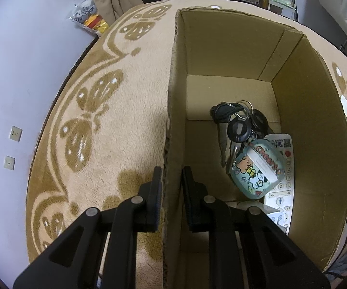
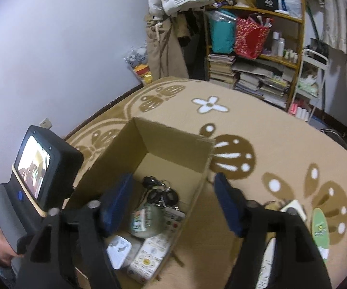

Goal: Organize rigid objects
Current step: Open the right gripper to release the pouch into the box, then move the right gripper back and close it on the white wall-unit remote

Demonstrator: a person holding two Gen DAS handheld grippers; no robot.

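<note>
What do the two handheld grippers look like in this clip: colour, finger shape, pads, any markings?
Both are matte black plastic. The left gripper has flat, narrow fingers on linkage arms with round silver pivot pins; the pads' edges show blue. The right gripper has the same build, with thick dark-blue pads. From the right wrist view, the left unit's grey-and-black body carries a small lit screen and a blue button.

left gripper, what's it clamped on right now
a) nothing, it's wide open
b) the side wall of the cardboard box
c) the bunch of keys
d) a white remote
b: in the left wrist view the left gripper has one finger outside and one inside the cardboard box, nearly shut on its wall; the keys lie loose on the box floor.
</note>
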